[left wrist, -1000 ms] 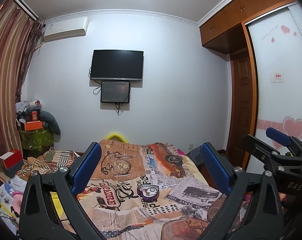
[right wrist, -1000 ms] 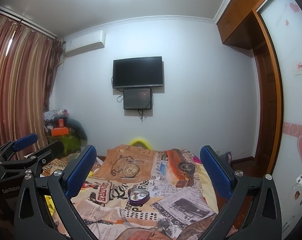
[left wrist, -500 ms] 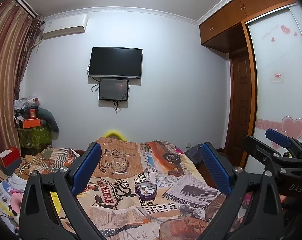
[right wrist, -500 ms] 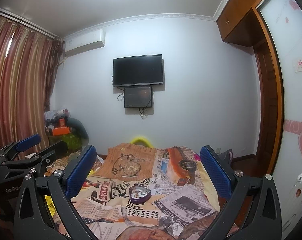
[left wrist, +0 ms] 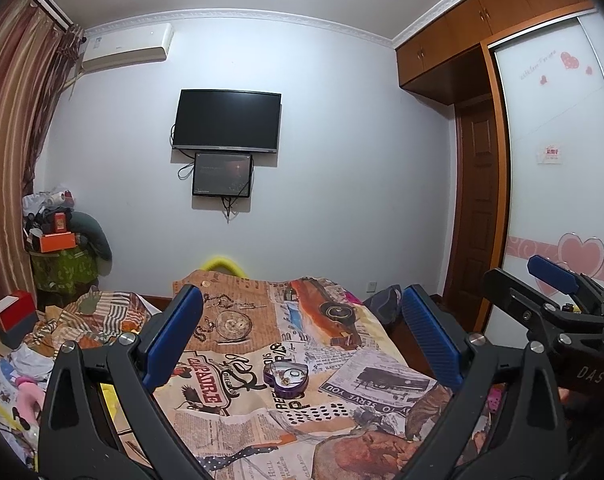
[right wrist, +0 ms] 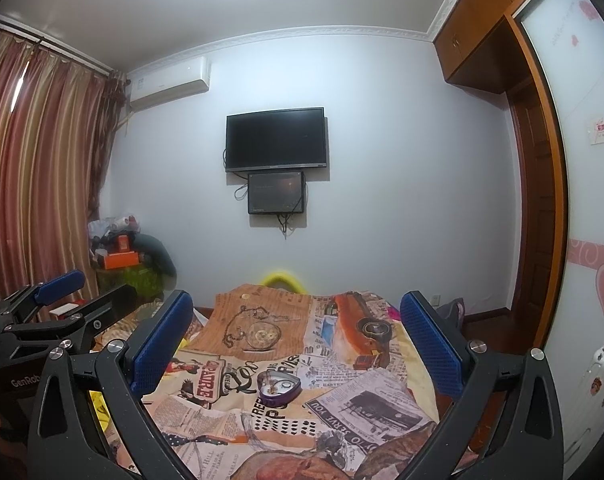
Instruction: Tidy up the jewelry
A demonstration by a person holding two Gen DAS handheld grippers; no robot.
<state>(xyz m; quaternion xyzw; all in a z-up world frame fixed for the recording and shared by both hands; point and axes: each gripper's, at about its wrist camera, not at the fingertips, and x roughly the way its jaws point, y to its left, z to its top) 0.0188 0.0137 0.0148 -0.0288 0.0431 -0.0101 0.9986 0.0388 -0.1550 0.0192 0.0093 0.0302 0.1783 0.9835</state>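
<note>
- A purple heart-shaped jewelry box (left wrist: 288, 378) is sitting open on the bed (left wrist: 342, 420), lying on a bedspread printed with newspaper clippings; small pale pieces are showing inside it, too small to make out singly.
- The left gripper (left wrist: 302, 336) is hovering above the bed with its jaws spread wide and nothing between them; the box is lying ahead of it, well apart.
- The right gripper (right wrist: 298, 334) is hanging level beside it, jaws likewise spread and holding nothing, with the box (right wrist: 279, 386) framed between its blue fingers (right wrist: 430, 346).
- No loose jewelry is showing on the bedspread; the watch and chain there are looking like part of the print.
- Judging by this, the scene is fitting either a stage where the pieces are waiting to be sorted or one where they are lying gathered in the box.
- Any reach toward the box is calling for a lowered, tilted approach and a fine pinch, since the bedding is soft.
</note>
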